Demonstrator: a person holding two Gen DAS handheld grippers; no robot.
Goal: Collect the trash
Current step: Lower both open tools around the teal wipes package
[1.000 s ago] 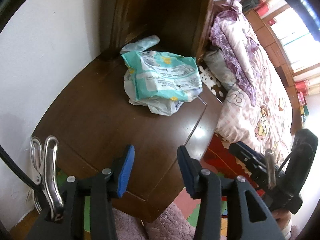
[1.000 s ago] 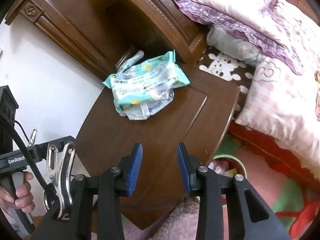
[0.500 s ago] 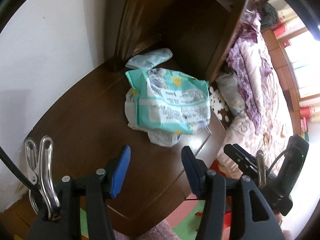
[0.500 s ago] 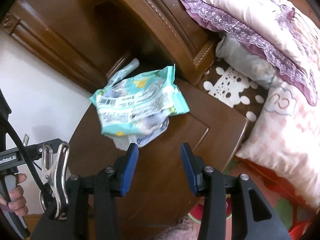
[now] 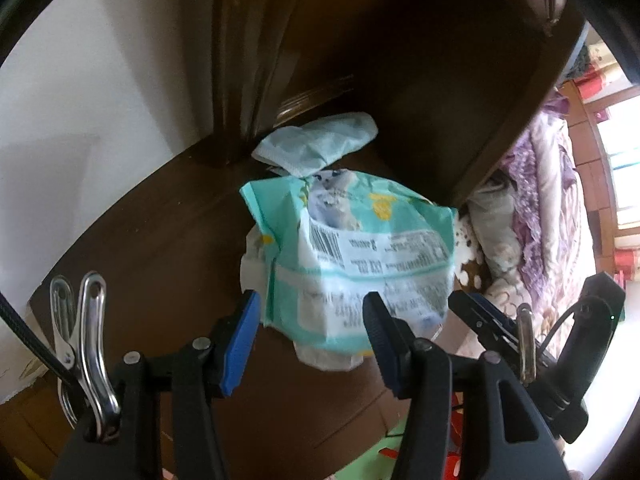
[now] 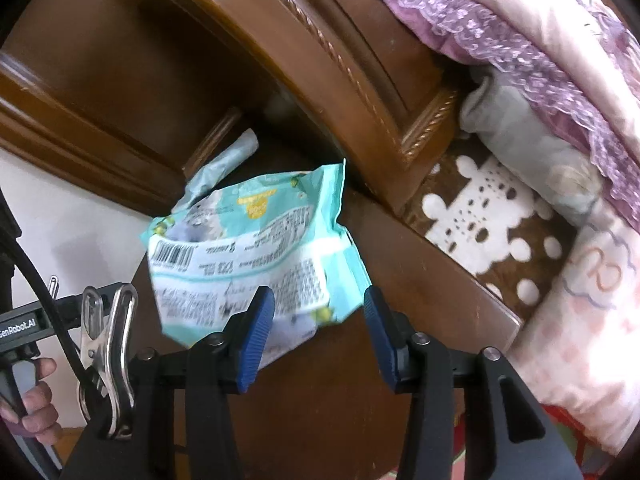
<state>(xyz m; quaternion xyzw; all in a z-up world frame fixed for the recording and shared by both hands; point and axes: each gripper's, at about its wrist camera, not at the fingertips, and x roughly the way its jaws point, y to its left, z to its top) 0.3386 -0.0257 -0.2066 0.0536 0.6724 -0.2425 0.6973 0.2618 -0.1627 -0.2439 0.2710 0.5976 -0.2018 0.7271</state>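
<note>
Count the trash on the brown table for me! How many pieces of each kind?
Green printed wrapper: 1
Pale crumpled packet behind it: 1
White plastic piece under the wrapper: 1
Total: 3 pieces that I can tell apart on the table.

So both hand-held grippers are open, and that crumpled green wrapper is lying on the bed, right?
Not the bed. The green wrapper lies on the dark wooden nightstand beside the bed, as the left wrist view shows. Both hand-held grippers, left and right, are open.

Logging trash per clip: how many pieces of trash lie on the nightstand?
3: teal wrapper on top, white wrapper under it, pale crumpled wrapper behind by the headboard. More may be hidden underneath.
</note>
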